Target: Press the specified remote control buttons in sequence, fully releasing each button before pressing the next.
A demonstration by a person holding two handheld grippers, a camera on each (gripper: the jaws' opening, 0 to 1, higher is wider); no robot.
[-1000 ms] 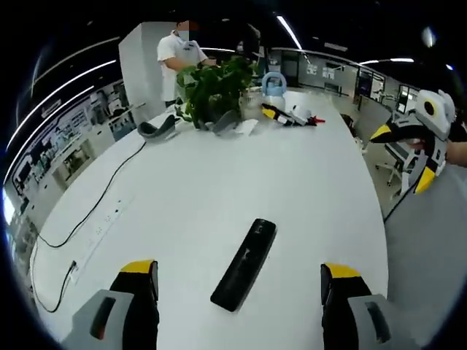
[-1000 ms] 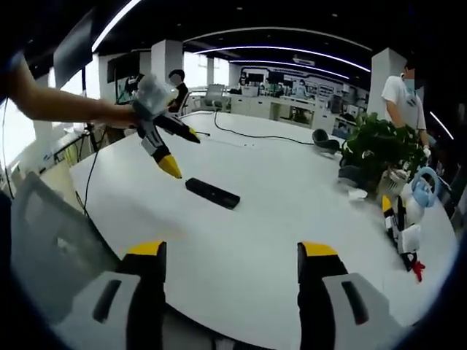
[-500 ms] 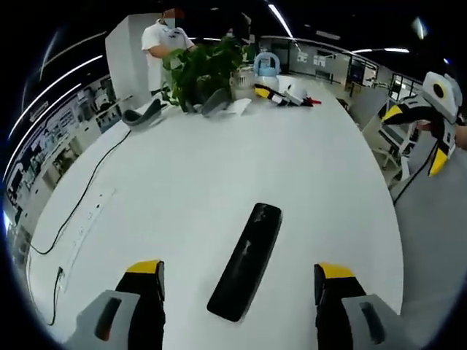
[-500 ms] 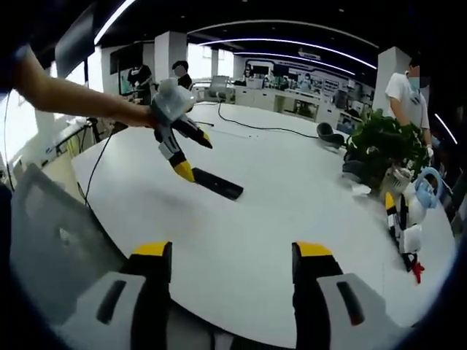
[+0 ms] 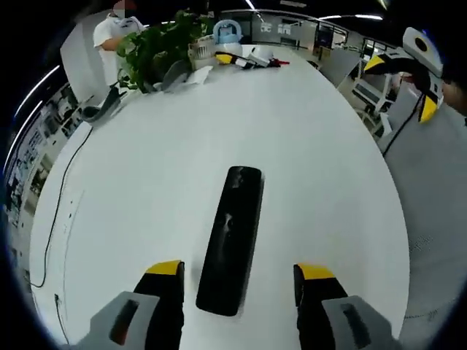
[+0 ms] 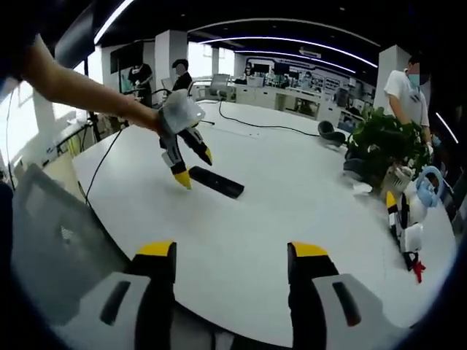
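White and broad, the office table [image 5: 146, 146] carries a black remote control [image 5: 232, 237] lying flat near its closest edge, lengthwise between the jaws of the left gripper [image 5: 237, 281], which stand wide apart on either side of its near end, apparently lining up for a press. In the right gripper view, the right gripper [image 6: 230, 255], also wide, hangs back over the table's edge. Further off, toward the far end, stand a potted plant [image 5: 157, 44] and a blue kettle [image 5: 228, 30].

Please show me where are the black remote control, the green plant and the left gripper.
black remote control [image 5: 230, 238]: left gripper view, mid-body.
green plant [image 6: 382, 144]: right gripper view, leaves.
left gripper [image 6: 195, 166]: right gripper view, between fingertips.
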